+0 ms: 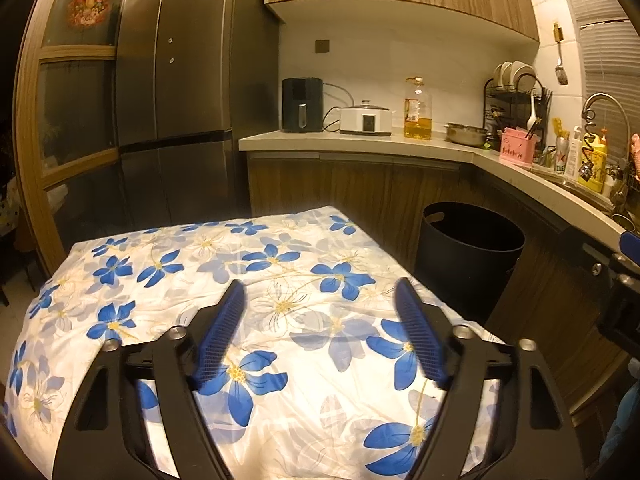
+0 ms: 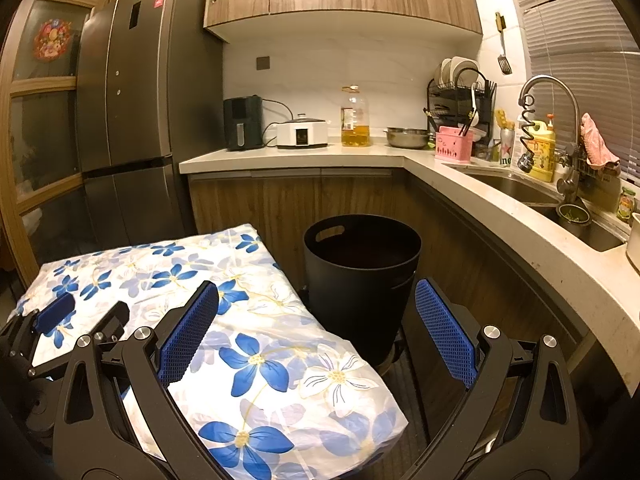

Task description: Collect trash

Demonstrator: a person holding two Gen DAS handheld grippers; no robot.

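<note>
Both claws wide and empty. Left claw [image 1: 320, 300] hangs over the floral cloth [image 1: 280, 280] on the table, nothing between its pads. Right claw [image 2: 316, 304] stands spread over the cloth's right edge, bin [image 2: 362, 276] framed between its fingers further off.

Task's thing: no trash visible on the cloth in either view — cloth looks bare. Bin is on the floor just right of the table, against the cabinet under the worktop [image 2: 300, 160]. Its inside is dark, contents can't be told.

Step in hand, as a guess: either finished or not yet begun, claws parked. To do it well:
- scan the cloth and floor edges first, since nothing is on show
- come at any scrap from above with pads wide, pinch low so the cloth doesn't bunch up with it
- carry over the bin mouth before letting go, clear of the rim and handle slot
- keep the two claws apart — they sit near each other here

View differences: right wrist shows sink [image 2: 516, 188], tap, pink rag and the whole bin with its slot, plus the left claw at lower left. Left wrist shows more of the cloth top and the fridge [image 1: 180, 60], bin half-hidden behind the table corner, right claw only as a dark sliver at the right edge
</note>
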